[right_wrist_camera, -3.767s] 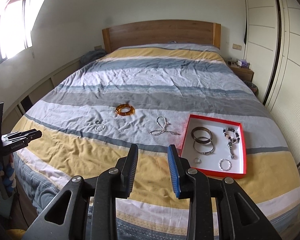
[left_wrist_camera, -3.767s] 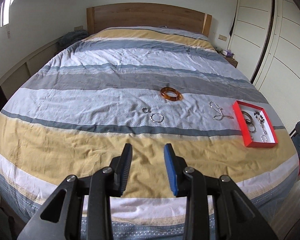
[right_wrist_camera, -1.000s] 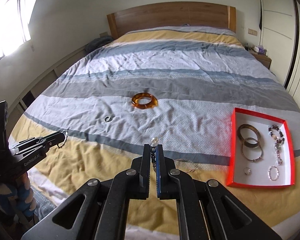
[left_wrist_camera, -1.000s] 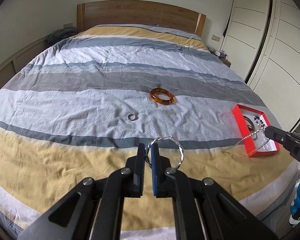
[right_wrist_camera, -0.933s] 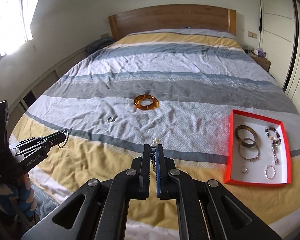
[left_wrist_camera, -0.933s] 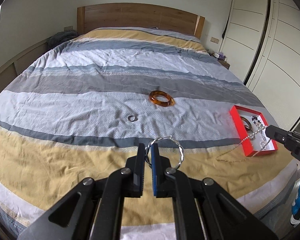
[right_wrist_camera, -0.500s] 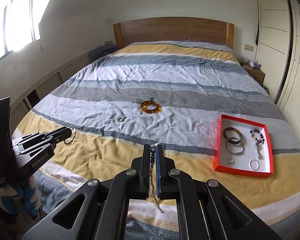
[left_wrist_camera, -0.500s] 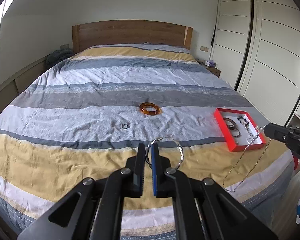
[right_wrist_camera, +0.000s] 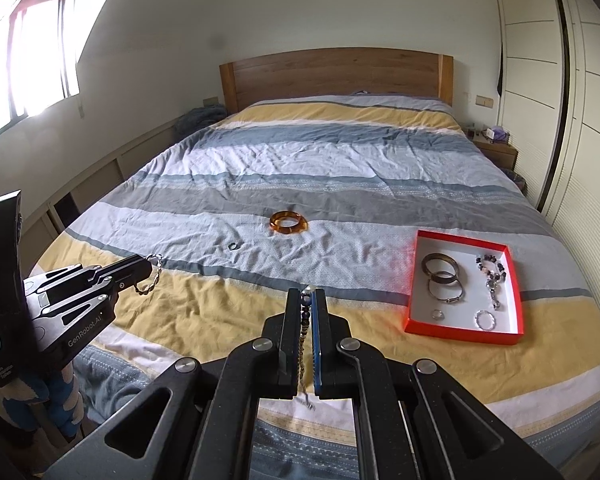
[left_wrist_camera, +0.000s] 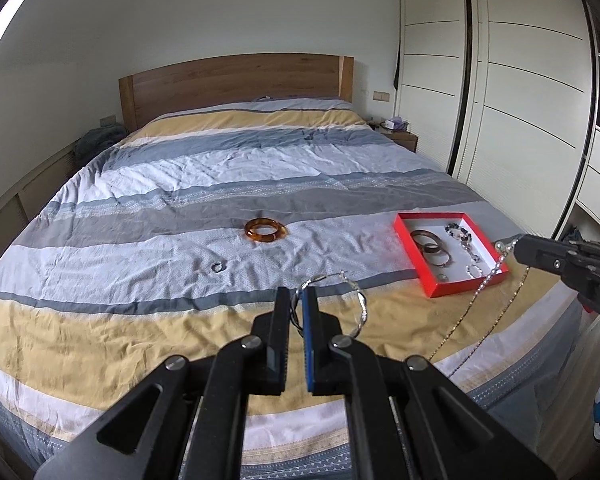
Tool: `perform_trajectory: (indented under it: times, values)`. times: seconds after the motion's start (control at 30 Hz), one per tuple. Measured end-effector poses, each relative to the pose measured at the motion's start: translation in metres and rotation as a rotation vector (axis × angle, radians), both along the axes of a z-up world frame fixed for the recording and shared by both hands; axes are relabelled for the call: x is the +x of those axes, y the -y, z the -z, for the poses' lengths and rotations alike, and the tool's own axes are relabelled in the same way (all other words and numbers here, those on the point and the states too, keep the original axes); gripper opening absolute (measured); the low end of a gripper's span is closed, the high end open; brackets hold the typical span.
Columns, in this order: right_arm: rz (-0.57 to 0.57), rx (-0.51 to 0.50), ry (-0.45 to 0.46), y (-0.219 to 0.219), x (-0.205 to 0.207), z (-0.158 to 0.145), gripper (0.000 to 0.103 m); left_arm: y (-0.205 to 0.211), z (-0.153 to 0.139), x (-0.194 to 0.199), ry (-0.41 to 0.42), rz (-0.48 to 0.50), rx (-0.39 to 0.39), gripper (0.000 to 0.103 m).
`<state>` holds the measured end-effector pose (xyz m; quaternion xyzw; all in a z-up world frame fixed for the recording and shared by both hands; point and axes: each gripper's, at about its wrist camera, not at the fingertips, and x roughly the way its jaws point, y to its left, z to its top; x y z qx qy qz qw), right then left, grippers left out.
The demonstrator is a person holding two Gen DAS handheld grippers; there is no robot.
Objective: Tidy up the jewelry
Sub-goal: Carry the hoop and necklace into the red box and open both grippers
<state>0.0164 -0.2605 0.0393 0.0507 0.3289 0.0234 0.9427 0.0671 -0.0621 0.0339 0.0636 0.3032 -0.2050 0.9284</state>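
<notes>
My left gripper (left_wrist_camera: pixel 296 300) is shut on a twisted silver bangle (left_wrist_camera: pixel 358 304) and holds it above the yellow stripe of the bed; it also shows in the right wrist view (right_wrist_camera: pixel 150 270). My right gripper (right_wrist_camera: pixel 307 300) is shut on a beaded chain necklace (right_wrist_camera: pixel 303 332) that hangs down from the jaws; in the left wrist view the necklace (left_wrist_camera: pixel 476 292) dangles from it (left_wrist_camera: pixel 516 250) beside the red box (left_wrist_camera: pixel 440 290). The box (right_wrist_camera: pixel 460 330) holds bracelets, rings and a beaded piece. An amber bangle (right_wrist_camera: pixel 289 223) and a small ring (right_wrist_camera: pixel 233 245) lie on the bedspread.
The striped bedspread (right_wrist_camera: pixel 340 184) covers the whole bed, with a wooden headboard (right_wrist_camera: pixel 336 76) at the back. White wardrobe doors (left_wrist_camera: pixel 500 112) run along the right. A nightstand (right_wrist_camera: pixel 494 148) stands at the far right, and low shelving (right_wrist_camera: pixel 100 184) lines the left wall.
Both grippers closed on jewelry that lay on the bed, the left on the silver bangle and the right on the necklace, then lifted and drew back, so the necklace now hangs free.
</notes>
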Motion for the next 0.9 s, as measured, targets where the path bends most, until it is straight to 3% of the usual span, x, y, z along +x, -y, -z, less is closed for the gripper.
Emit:
perform_trajectory:
  times: [0.47, 0.9]
  values:
    - [0.079, 0.007, 0.003, 0.074, 0.005, 0.001, 0.005, 0.086, 0.003, 0.016, -0.017, 0.117, 0.062, 0.005]
    - [0.178, -0.008, 0.021, 0.173, 0.07, -0.001, 0.005, 0.195, 0.022, 0.08, -0.066, 0.238, 0.064, 0.005]
